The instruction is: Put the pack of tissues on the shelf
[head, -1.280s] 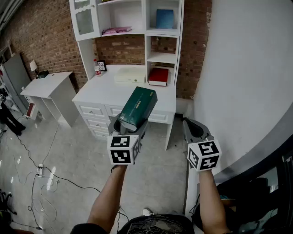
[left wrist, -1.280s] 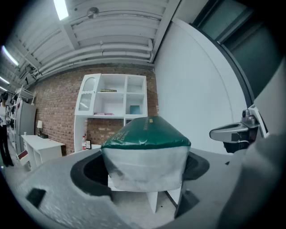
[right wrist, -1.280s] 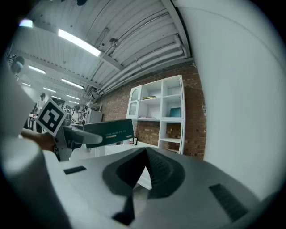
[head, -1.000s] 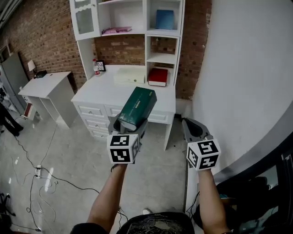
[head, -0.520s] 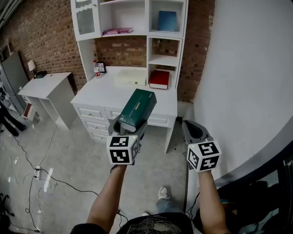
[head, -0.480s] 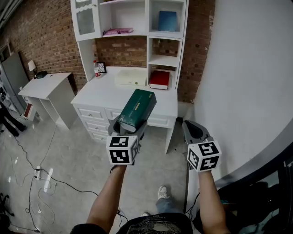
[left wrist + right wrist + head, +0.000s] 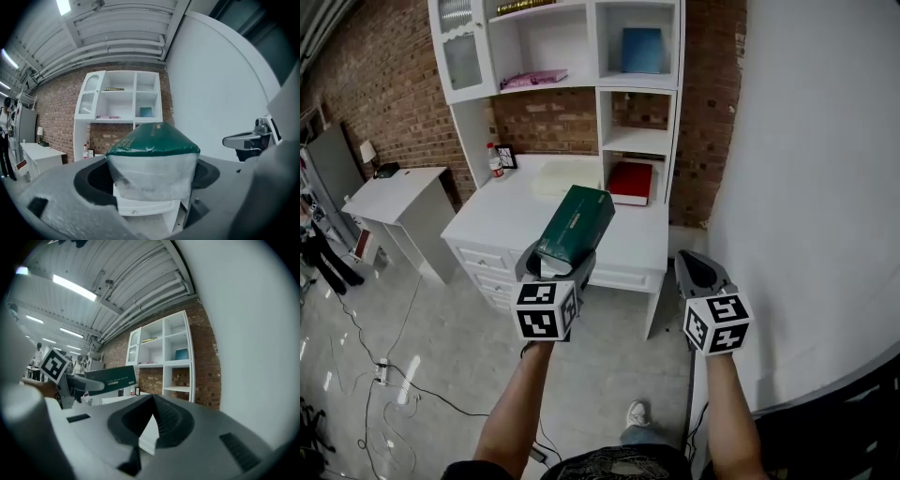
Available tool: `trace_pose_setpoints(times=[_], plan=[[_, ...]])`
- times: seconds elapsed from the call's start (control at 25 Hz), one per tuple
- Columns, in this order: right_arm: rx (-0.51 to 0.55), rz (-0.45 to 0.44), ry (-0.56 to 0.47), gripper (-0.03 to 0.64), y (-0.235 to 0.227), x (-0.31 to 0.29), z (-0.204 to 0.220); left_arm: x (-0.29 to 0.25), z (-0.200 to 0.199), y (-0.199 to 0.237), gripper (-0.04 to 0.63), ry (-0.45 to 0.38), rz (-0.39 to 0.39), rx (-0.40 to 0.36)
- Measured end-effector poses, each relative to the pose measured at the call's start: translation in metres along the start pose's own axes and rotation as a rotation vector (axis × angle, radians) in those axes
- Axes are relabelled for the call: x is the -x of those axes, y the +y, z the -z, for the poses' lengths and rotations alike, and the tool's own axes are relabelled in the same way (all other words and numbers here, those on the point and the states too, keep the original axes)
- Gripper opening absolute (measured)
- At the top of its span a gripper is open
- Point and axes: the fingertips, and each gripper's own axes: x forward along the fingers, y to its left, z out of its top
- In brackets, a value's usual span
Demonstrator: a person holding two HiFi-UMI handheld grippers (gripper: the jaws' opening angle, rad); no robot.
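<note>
My left gripper (image 7: 555, 265) is shut on a dark green pack of tissues (image 7: 576, 225), which sticks up and forward from the jaws. In the left gripper view the pack (image 7: 152, 159) fills the gap between the jaws, its white end toward the camera. The right gripper (image 7: 697, 269) is shut with nothing in it, its jaws (image 7: 149, 425) meeting at the tips. Ahead stands a white shelf unit (image 7: 639, 141) on a white desk (image 7: 517, 217), against a brick wall. Both grippers are held in the air in front of the desk.
The shelves hold a blue book (image 7: 642, 50), a red box (image 7: 631, 180) and pink items (image 7: 534, 79). A cream flat box (image 7: 564, 175) and a bottle (image 7: 494, 161) sit on the desk. A small white table (image 7: 394, 192) stands left; cables (image 7: 380, 370) lie on the floor; a white wall (image 7: 806, 187) is right.
The desk and shelf have grown nearer and larger in the head view as I walked forward. The left gripper still holds the pack; a shoe has come into view below.
</note>
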Motion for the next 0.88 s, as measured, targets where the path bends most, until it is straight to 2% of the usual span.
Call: trace_pose_setpoints(times=[0.44,0.88], plan=[[0.015,-0.033,-0.016,0.005,-0.094,-0.104,-0.019,-0.127,-0.024,0.002,0.448,0.005,-0.033,-0.016],[0.021,-0.083,-0.013,0.005,-0.128,-0.157,-0.017,-0.192,-0.027,0.001,0.448,0.011,-0.053,-0.003]])
